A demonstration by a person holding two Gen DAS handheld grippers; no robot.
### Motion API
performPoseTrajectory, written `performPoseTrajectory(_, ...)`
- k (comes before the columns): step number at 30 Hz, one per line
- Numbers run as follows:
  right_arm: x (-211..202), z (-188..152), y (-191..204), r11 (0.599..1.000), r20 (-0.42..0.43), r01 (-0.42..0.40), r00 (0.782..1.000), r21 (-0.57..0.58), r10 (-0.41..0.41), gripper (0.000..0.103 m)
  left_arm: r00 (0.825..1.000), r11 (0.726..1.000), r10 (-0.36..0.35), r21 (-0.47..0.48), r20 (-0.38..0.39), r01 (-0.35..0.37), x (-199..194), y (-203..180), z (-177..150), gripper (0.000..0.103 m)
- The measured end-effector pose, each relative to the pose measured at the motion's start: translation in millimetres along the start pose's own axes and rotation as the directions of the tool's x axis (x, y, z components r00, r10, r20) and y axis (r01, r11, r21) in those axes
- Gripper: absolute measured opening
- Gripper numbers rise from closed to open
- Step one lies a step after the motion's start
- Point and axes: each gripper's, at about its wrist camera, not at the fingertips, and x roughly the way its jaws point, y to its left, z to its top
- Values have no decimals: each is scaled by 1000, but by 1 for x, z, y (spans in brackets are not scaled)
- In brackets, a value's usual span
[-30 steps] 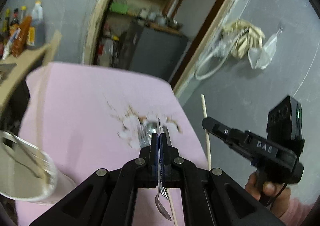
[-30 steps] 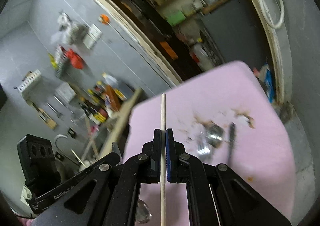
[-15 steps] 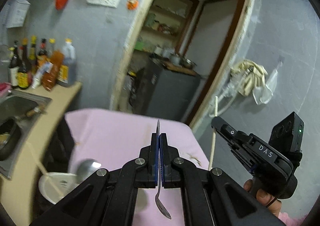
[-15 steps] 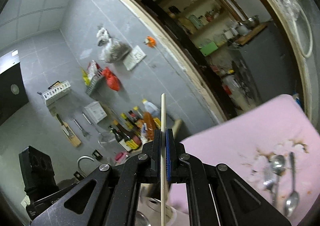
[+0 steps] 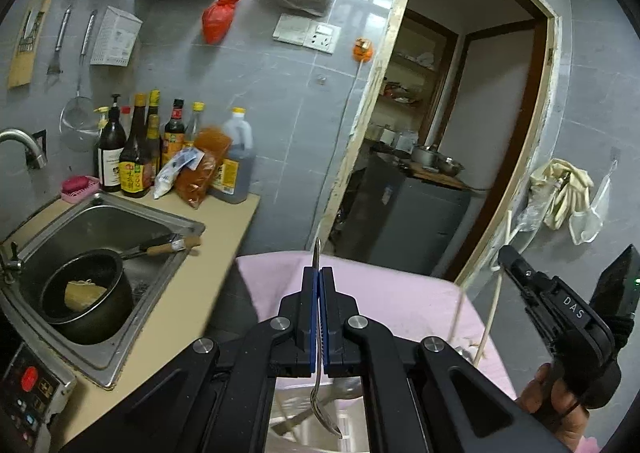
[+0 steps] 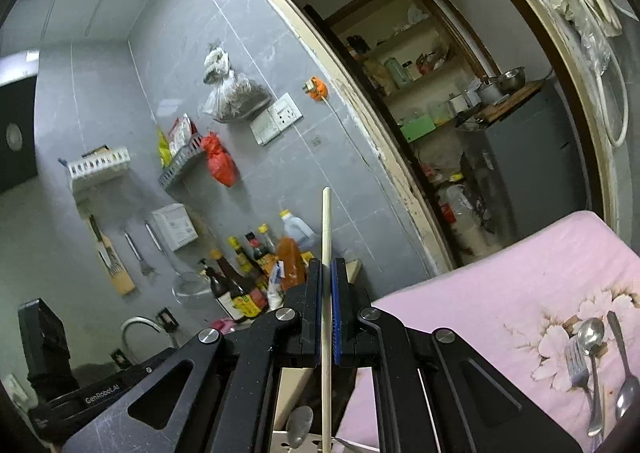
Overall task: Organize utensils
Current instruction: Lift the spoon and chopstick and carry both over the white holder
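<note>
- Step in hand, I judge: carrying picked utensils to the holder (image 5: 320, 427), blurred at 6 o'clock; next, lower each piece in.
- Left gripper (image 5: 320, 273) clenched on a spoon (image 5: 325, 411), bowl hanging down.
- Right gripper (image 6: 326, 265) clamps an upright chopstick (image 6: 326, 221).
- Other cutlery (image 6: 592, 365) lies on the pink tablecloth (image 6: 480, 317) at 4 o'clock.

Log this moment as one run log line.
left gripper: shut on metal spoon | right gripper: shut on pale wooden chopstick | both raised

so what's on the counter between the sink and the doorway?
Left wrist view: between the sink and the doorway stands a cluster of sauce bottles with an orange packet; the counter in front is bare.
</note>
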Motion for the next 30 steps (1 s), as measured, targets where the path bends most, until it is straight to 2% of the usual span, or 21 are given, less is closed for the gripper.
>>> performPoseTrajectory(5,8,-19,3,998,-13,45,999,-41,-46,4,1000,1000,-5,11,-17,5,12,7,-12,2)
performPoseTrajectory(14,16,-40,7,981,-27,124,991,-149,-130,4,1000,993,-27,111,-3,27,30,-5,-37,2)
performPoseTrajectory(18,16,-45,8,974,-42,131,989,-183,-141,4,999,987,-36,155,-17,38,36,-11,-47,2)
performPoseTrajectory(30,21,-55,5,974,-100,118,985,-191,-139,4,998,979,-35,201,-48,44,42,-16,-60,2)
